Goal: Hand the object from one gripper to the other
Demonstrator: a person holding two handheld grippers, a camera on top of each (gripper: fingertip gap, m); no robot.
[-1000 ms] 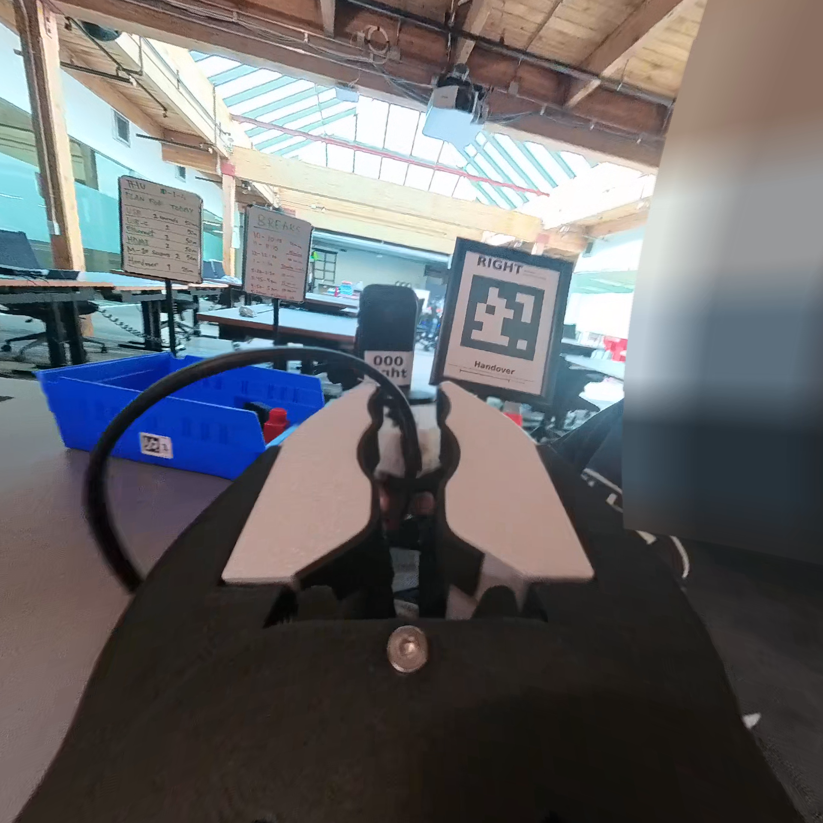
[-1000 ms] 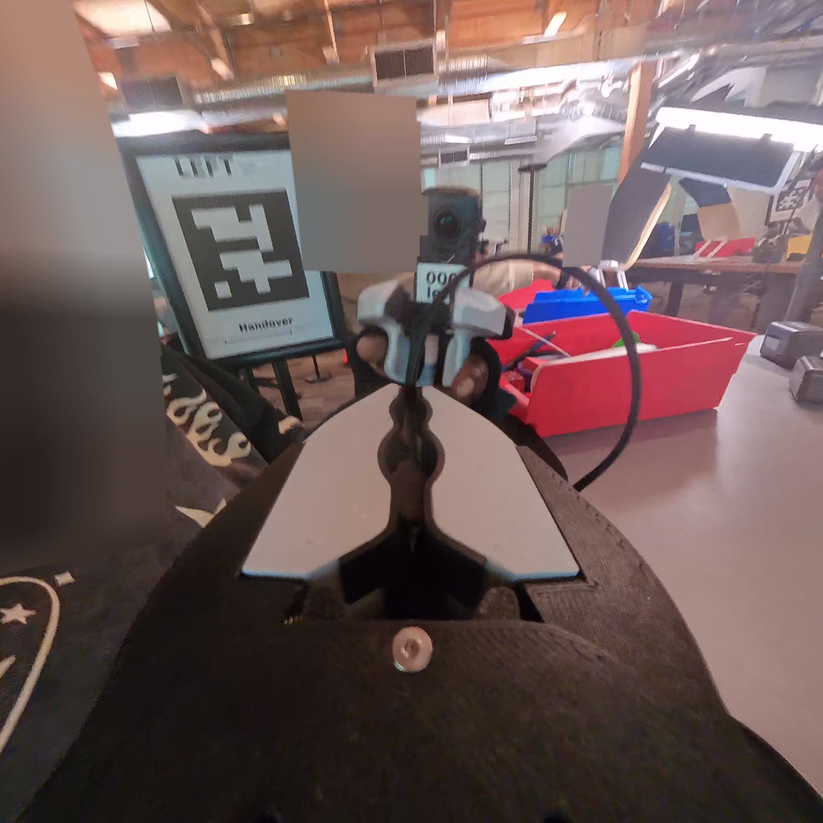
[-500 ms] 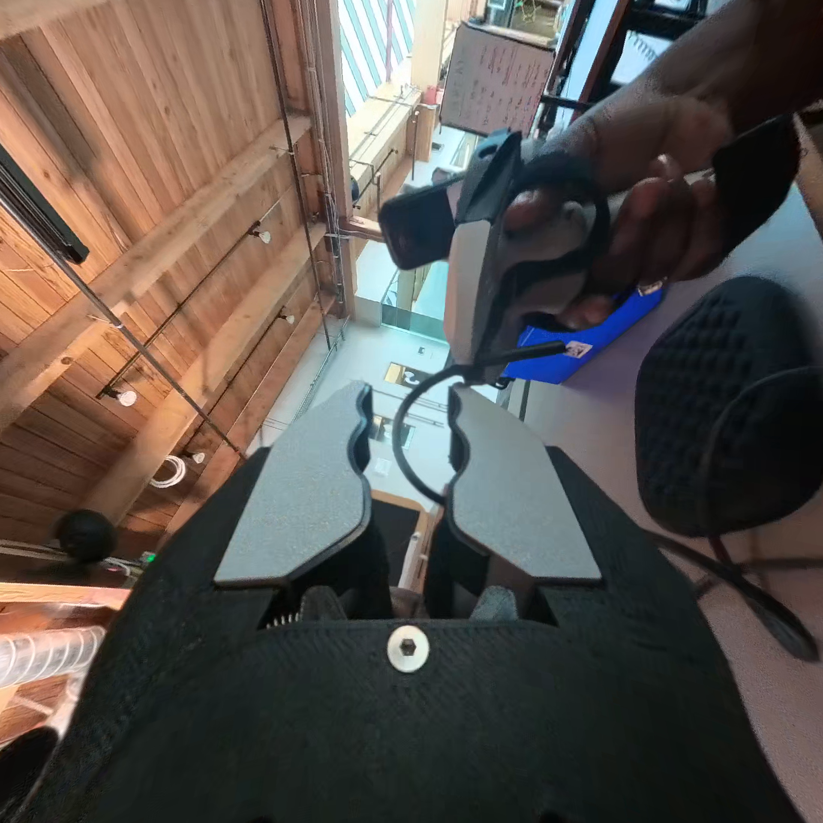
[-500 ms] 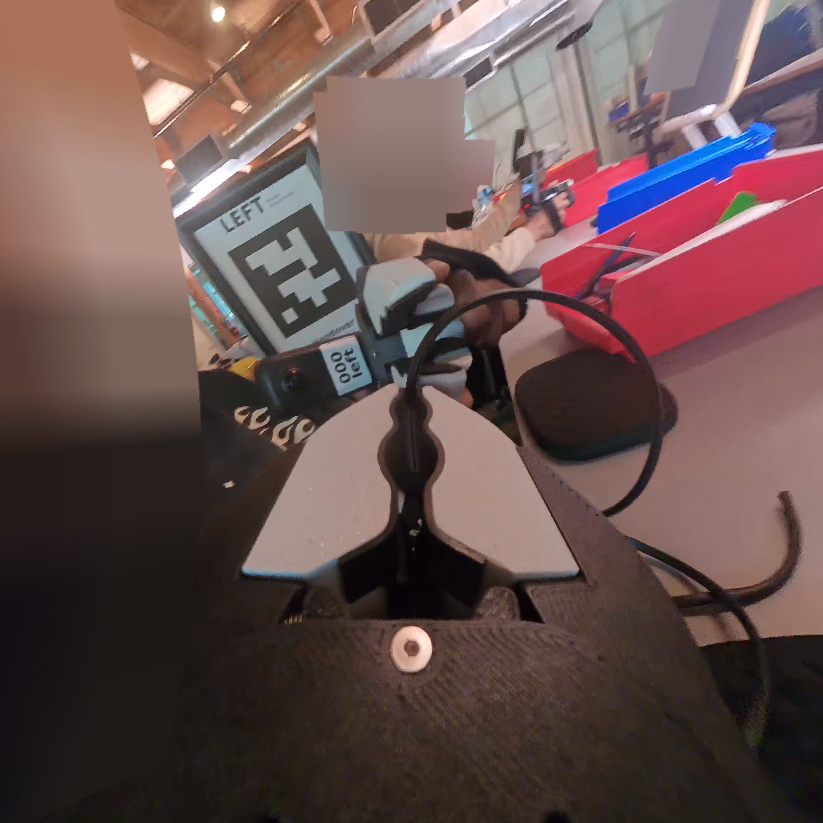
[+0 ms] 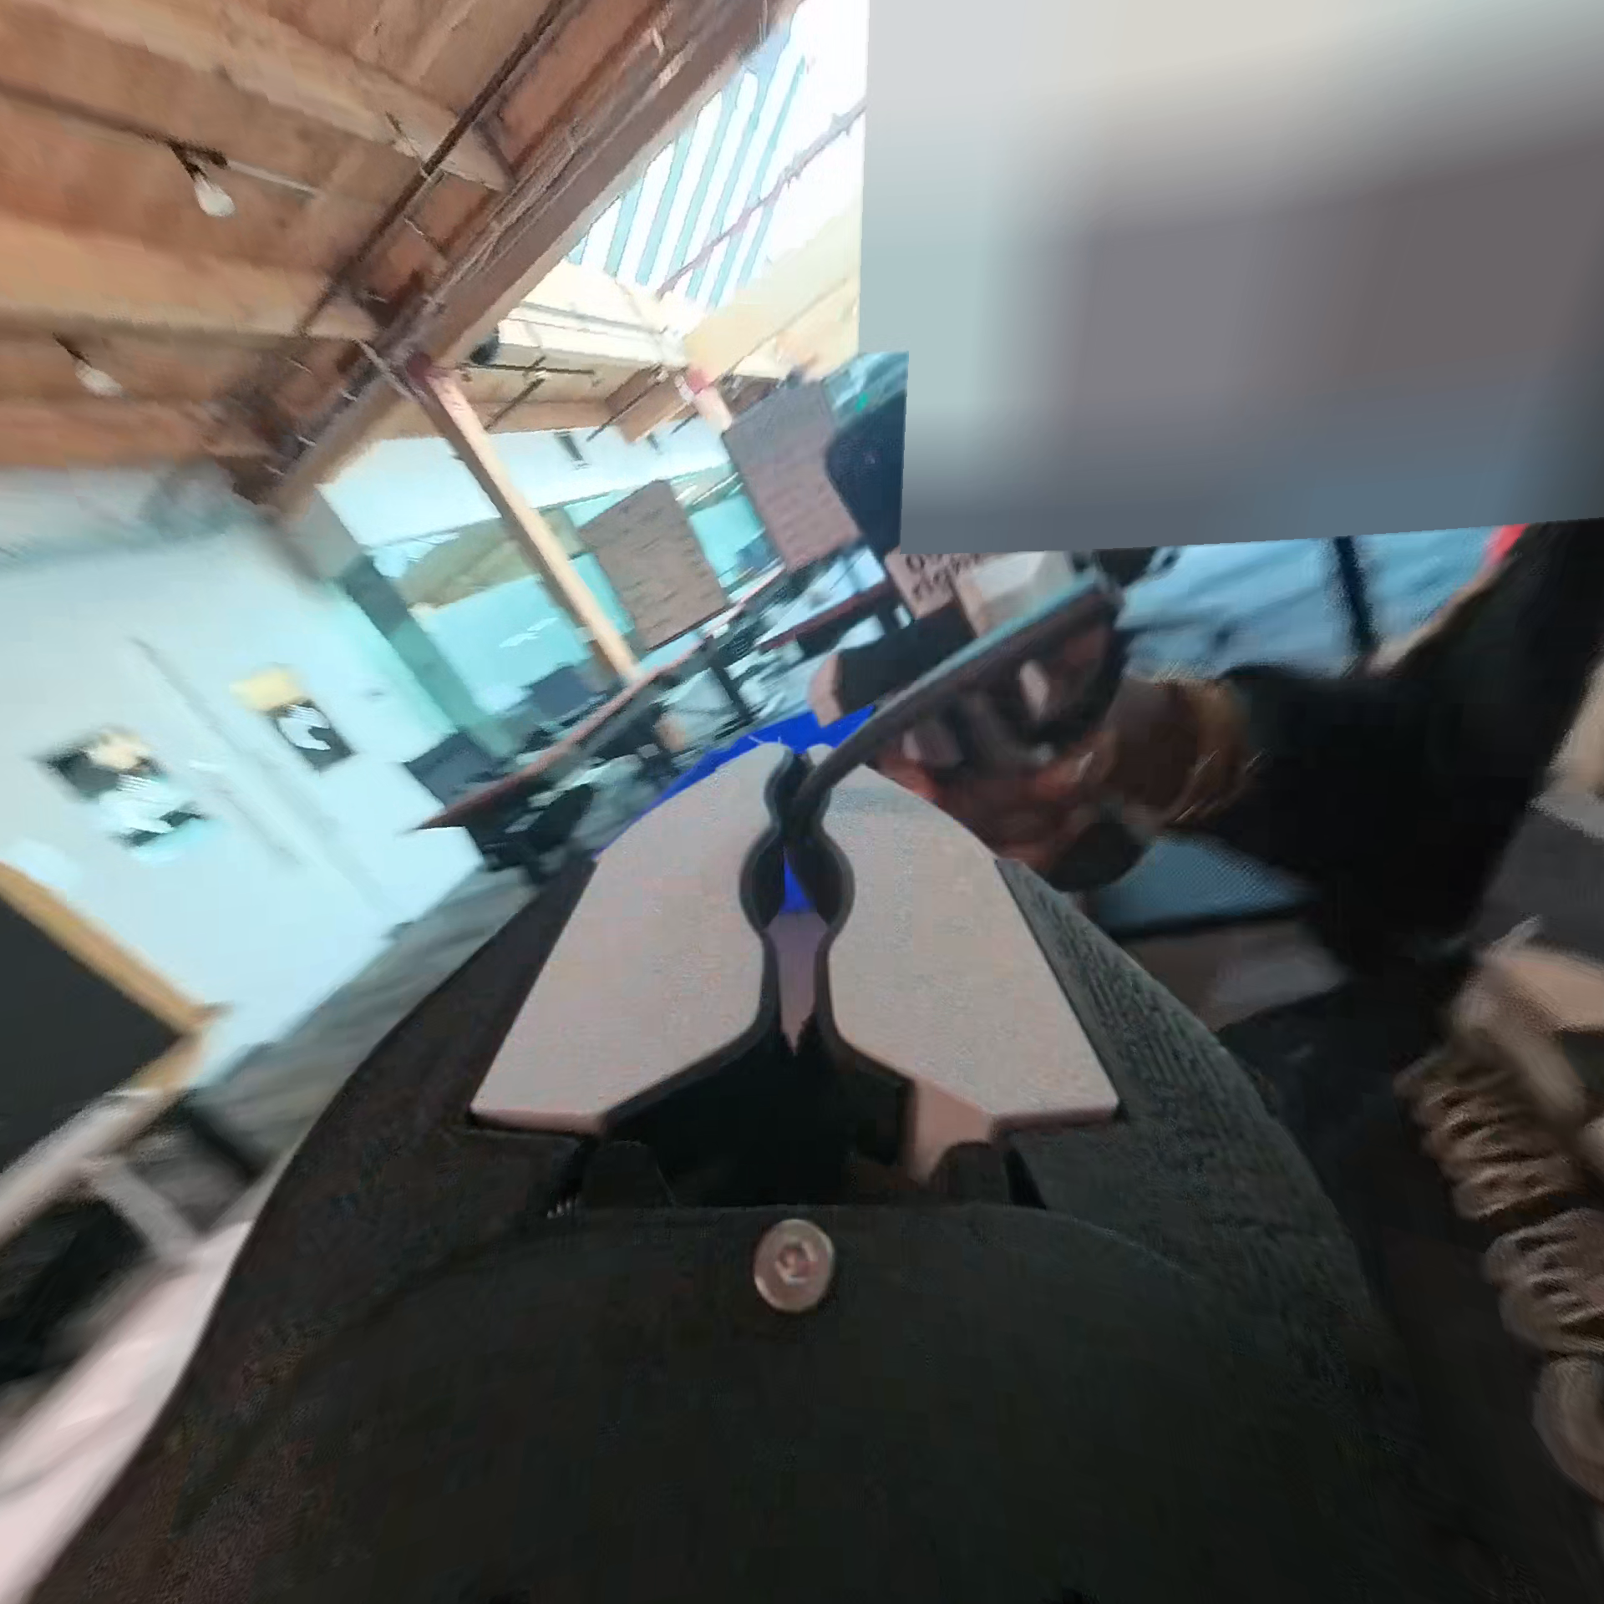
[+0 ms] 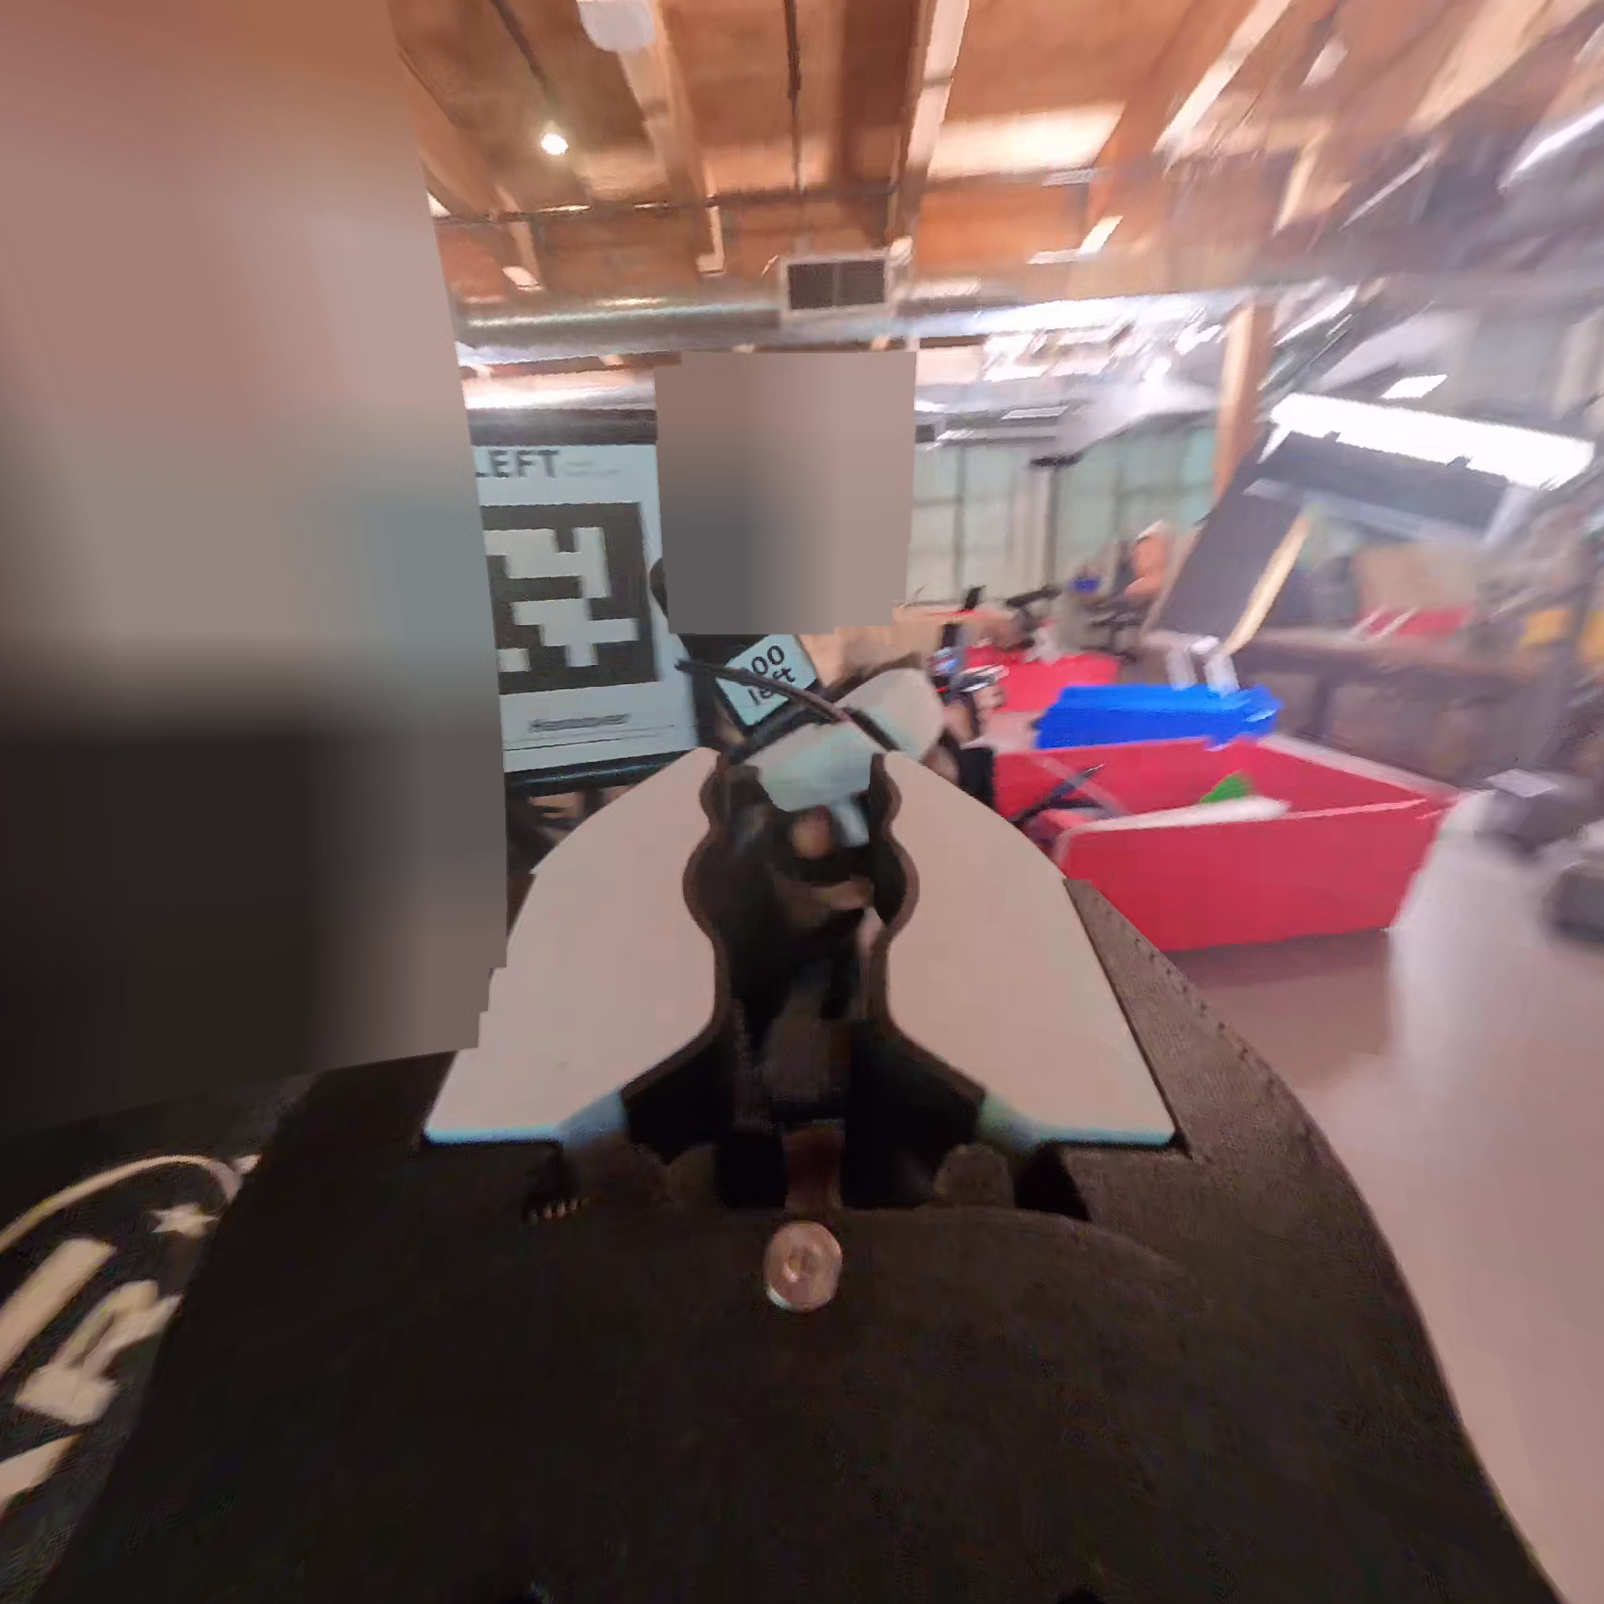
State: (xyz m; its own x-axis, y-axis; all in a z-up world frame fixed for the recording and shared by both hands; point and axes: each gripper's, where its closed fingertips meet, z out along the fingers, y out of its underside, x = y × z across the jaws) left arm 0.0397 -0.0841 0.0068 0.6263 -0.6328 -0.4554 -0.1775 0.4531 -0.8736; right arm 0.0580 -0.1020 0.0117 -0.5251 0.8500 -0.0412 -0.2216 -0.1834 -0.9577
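Indoors | wooden ceiling (image 6: 781, 104) | grey table (image 6: 1389, 1041) | red bin (image 6: 1215, 868) | left gripper (image 5: 803, 781) pinching black cable (image 5: 868, 738)

Motion blur smears the left wrist view — the boards (image 5: 785, 486) in the background are unreadable. The cable (image 5: 877, 738) runs from the left fingers (image 5: 677, 937) toward the hand (image 5: 1076, 772), where its far end is lost in blur. In the right wrist view the red bin (image 6: 1215, 859) holds blurred items too small to name — the right fingers (image 6: 608, 955) partly cover the left gripper (image 6: 855, 746).
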